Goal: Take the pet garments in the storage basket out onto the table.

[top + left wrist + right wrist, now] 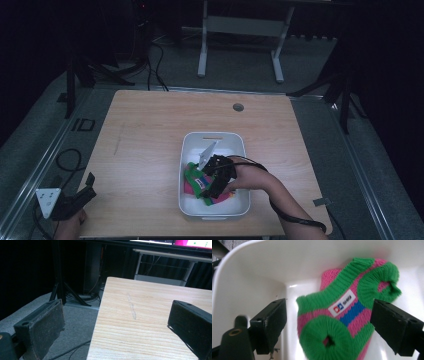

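A small knitted garment [342, 320], striped green and pink with a blue band and a white sewn label, lies on the floor of a white plastic tub [257, 267]. It sits directly between the two spread jaws of the right gripper [328, 322], a little beyond their tips, with the ribbed green openings facing the camera. The jaws are released and hold nothing; neither pad touches the knit. From the high view the right gripper [216, 175] is reaching down into the tub [188, 150], which stands on the wooden table [145, 145], and the bright cloth [192, 176] lies under and beside it.

The left gripper [115, 325] is well apart from all this. Its jaws stand wide and empty over the near left edge of the table, with bare wood [150, 305] between them and grey floor beyond the left jaw. In the high view it hangs off the table's near left corner [70, 202].

If a grasp is the aim, the risks look plain. The knit is soft and bunched, so closing on it may pinch only one layer and let the rest trail or slip free. The left jaw stands close to the tub's wall, and closing or lifting there could catch the wall and drag the light tub along the table, since nothing steadies it.
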Motion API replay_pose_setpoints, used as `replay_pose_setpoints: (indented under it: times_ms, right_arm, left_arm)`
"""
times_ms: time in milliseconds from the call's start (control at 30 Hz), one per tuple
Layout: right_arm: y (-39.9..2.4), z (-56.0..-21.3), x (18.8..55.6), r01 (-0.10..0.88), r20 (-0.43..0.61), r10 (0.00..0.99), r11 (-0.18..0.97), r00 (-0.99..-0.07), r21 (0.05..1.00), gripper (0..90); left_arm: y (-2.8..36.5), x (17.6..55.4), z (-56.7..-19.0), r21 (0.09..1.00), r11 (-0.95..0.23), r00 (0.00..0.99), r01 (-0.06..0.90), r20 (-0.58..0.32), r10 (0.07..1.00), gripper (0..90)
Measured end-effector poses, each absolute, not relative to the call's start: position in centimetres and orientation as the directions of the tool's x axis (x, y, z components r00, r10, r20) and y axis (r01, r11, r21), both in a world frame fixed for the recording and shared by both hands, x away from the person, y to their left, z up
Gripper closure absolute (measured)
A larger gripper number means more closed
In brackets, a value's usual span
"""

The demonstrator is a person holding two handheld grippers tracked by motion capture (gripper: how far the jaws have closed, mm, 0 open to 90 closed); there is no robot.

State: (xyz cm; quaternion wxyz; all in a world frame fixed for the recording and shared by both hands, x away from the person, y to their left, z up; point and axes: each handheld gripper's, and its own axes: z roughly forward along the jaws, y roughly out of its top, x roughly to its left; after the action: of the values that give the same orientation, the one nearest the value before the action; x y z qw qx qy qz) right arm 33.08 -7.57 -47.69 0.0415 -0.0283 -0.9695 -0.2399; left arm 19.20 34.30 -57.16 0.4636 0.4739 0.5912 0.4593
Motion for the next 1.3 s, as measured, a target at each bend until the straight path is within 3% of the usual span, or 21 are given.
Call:
replay_pose_setpoints:
  times_ms: [400,533,667,733,800,967,1300]
  right_arm:
    - [-4.6,-50.9,33.6,0.074,0.072,0.052,0.933,-0.996,0.353,13.9]
    - [-4.3,-51.9,33.4,0.061,0.031,0.054,0.949,-0.998,0.308,18.9]
    - [-4.1,-51.9,32.7,-0.003,-0.097,0.026,0.960,-0.995,0.280,42.3]
    - [-4.2,-51.8,32.5,-0.018,-0.131,0.020,0.960,-0.991,0.278,60.1]
    - [-4.2,-51.5,32.6,-0.010,-0.134,0.028,0.962,-0.991,0.275,68.6]
    - [-5.0,-50.1,32.7,0.011,-0.119,0.051,0.948,-0.992,0.317,73.3]
    - [-7.6,-44.0,32.8,0.022,-0.142,0.101,0.881,-0.985,0.473,73.7]
  left_arm:
    - [34.3,19.2,-57.2,0.982,0.130,-0.115,0.135,-0.115,0.987,1.2]
    - [34.3,19.2,-57.2,0.982,0.128,-0.115,0.136,-0.113,0.987,1.2]
    - [34.3,19.2,-57.2,0.982,0.128,-0.115,0.137,-0.112,0.987,1.2]
    - [34.3,19.2,-57.2,0.983,0.127,-0.116,0.135,-0.112,0.987,1.2]
    - [34.3,19.2,-57.2,0.982,0.129,-0.116,0.135,-0.113,0.987,1.2]
    - [34.3,19.2,-57.2,0.982,0.132,-0.115,0.135,-0.117,0.986,1.2]
    - [34.3,19.2,-57.2,0.982,0.132,-0.119,0.136,-0.117,0.986,1.2]
